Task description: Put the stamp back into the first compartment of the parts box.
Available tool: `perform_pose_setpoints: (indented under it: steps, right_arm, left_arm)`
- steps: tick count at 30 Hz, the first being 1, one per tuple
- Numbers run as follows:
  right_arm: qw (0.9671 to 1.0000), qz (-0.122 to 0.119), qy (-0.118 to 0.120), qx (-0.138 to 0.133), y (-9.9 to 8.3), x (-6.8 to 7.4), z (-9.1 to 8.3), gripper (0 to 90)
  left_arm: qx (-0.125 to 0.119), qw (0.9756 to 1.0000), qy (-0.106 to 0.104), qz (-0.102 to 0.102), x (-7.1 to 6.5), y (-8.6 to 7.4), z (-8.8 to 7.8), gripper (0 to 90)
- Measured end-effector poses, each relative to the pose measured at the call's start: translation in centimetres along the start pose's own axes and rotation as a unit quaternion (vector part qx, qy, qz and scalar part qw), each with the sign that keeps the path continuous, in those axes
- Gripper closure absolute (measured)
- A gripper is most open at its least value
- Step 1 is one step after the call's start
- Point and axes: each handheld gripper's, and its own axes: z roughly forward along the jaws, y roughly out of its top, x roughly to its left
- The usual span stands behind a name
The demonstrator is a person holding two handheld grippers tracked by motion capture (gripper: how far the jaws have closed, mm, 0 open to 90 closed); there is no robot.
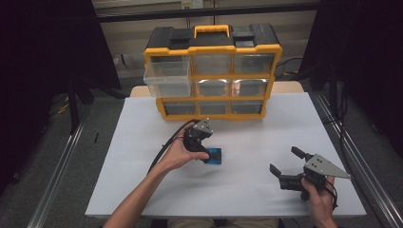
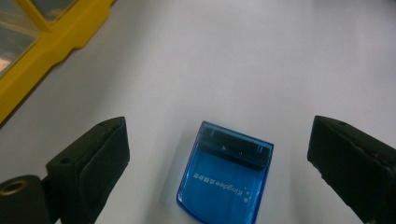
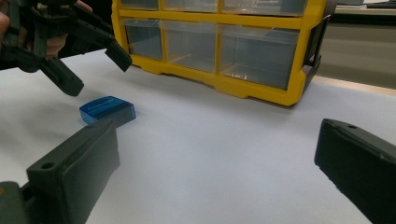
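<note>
1. Left gripper [image 2: 219, 154] hangs wide open over the blue box [image 2: 225, 176], lower centre of its view.
2. Lower squarely and close on its long sides.
3. Right gripper [image 1: 285, 164] idles open, lower right.

1. High view: white table [image 1: 266, 137] lit evenly from above; surroundings to both sides fall to near black.
2. Glare patches on the clear drawers of the yellow organizer [image 1: 212, 71].
3. Left gripper view: blue case [image 2: 225, 174] sharp, casts a soft short shadow; near jaws blurred.
4. Right gripper view: foreground jaws soft, slight grain overall.
</note>
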Motion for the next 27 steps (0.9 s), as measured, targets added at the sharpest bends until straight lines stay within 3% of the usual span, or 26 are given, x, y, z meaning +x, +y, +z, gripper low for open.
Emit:
perform_pose_setpoints:
  steps: [2, 5, 7, 10, 14, 18, 19, 24, 26, 27]
  right_arm:
    - [1.0, 0.002, 0.001, 0.001, 0.0, 0.0, 0.0, 0.0]
    - [1.0, 0.002, 0.003, 0.003, 0.0, 0.0, 0.0, 0.0]
    - [1.0, 0.0, 0.002, 0.002, 0.0, 0.0, 0.1, 0.0]
    - [1.0, -0.002, 0.003, 0.002, 0.0, 0.1, 0.1, 0.0]
    - [1.0, -0.003, 0.003, 0.004, -0.1, 0.1, 0.1, 0.0]
    - [0.9999, -0.001, 0.004, 0.009, -0.1, 0.1, 0.2, 0.0]
    - [0.9999, -0.001, 0.004, 0.009, -0.1, 0.1, 0.2, 0.0]
    - [0.9999, -0.003, 0.01, 0.012, -0.1, 0.2, 0.2, 0.0]
    - [0.9999, -0.004, 0.011, 0.011, -0.1, 0.1, 0.3, 0.0]
    - [0.9999, -0.004, 0.01, 0.012, -0.1, 0.1, 0.3, 0.0]
  left_arm:
    - [-0.001, 1.0, 0.002, 0.004, -0.1, 0.0, 0.4, 6.6]
    - [0.014, 0.9997, -0.014, 0.013, -0.1, 0.0, 0.7, 5.7]
    - [0.015, 0.9997, -0.009, 0.017, -0.3, -0.2, 1.3, 5.6]
    - [0.044, 0.9986, -0.019, 0.024, -0.3, -0.3, 1.8, 8.9]
    - [0.04, 0.9988, -0.018, 0.023, -0.2, -0.5, 2.3, 10.4]
    - [0.061, 0.9967, -0.033, 0.042, -0.4, -0.4, 2.6, 17.1]
    - [0.054, 0.9975, -0.024, 0.038, -0.5, -0.5, 2.8, 20.5]
    - [0.073, 0.9955, -0.034, 0.051, -0.2, -0.6, 3.1, 27.9]
    - [0.067, 0.9962, -0.035, 0.043, -0.3, -0.7, 3.3, 32.1]
    - [0.069, 0.9957, -0.037, 0.051, -0.3, -0.7, 3.3, 34.2]
